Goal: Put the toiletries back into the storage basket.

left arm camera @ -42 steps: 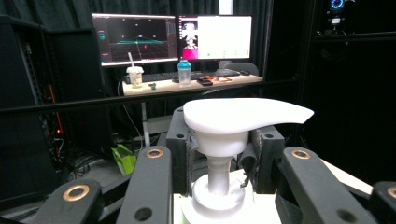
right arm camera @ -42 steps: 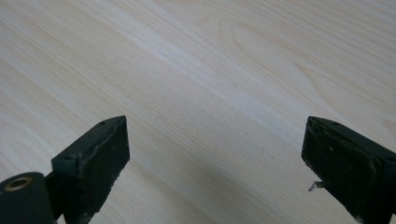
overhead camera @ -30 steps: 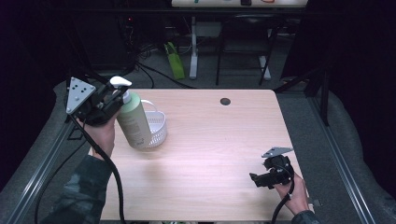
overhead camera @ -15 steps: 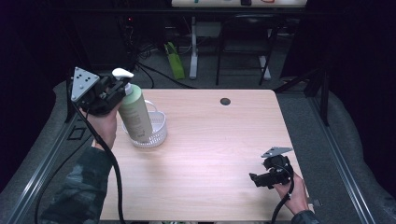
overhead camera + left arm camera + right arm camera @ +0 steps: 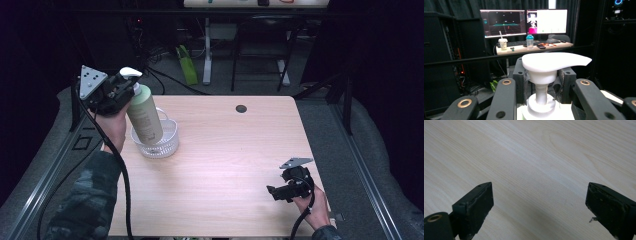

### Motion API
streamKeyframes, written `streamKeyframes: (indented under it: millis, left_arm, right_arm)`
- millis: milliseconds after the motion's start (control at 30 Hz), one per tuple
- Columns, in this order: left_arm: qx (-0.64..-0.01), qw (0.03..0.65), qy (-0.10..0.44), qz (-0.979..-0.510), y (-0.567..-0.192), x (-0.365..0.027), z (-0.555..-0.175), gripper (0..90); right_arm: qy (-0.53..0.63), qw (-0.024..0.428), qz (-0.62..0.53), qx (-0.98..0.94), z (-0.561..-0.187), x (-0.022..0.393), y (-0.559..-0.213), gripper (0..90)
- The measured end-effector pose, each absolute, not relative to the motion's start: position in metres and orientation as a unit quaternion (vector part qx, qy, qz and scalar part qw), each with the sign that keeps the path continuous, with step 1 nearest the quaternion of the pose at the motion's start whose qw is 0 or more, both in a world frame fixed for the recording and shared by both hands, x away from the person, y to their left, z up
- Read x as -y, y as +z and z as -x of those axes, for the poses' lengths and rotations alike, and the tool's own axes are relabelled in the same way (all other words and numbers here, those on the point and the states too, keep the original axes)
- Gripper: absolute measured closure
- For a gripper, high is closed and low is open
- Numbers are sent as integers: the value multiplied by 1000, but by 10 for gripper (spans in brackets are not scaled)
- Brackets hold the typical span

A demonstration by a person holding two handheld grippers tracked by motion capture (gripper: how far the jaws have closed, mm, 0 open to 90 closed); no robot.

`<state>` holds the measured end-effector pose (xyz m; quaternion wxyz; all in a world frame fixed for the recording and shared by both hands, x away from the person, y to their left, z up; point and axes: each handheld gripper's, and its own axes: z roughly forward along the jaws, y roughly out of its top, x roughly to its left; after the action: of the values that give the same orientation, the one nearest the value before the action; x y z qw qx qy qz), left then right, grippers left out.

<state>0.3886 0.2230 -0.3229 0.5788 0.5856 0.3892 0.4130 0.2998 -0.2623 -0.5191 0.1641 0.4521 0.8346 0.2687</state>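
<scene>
A pale green pump bottle [image 5: 145,117] with a white pump head [image 5: 554,63] hangs tilted at the table's left, its base down in the mouth of a small white mesh basket [image 5: 167,145]. My left gripper [image 5: 120,90] is shut on the bottle's neck just under the pump head, and the jaws flank the neck in the left gripper view [image 5: 541,82]. I cannot tell whether the base touches the basket. My right gripper [image 5: 274,191] rests low near the table's front right edge, open, with bare wood between its fingertips [image 5: 539,205].
The light wooden table [image 5: 225,150] has a round black cable hole [image 5: 241,108] near its far edge. Dark floor and metal rails run along both sides. Beyond the table stand desk legs and a green object [image 5: 186,65]; two lit monitors [image 5: 524,22] stand on a desk behind.
My left hand has carried the bottle a little up and away from the person, its base staying over the basket. The right gripper has not moved.
</scene>
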Motion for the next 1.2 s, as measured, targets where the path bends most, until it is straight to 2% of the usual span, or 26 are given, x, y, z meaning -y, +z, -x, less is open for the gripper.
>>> streamKeyframes:
  millis: [1200]
  left_arm:
    - [-408, 562, 420, -584, -340, -224, -432, 670]
  right_arm:
    - [267, 163, -450, -837, -299, 262, -520, 74]
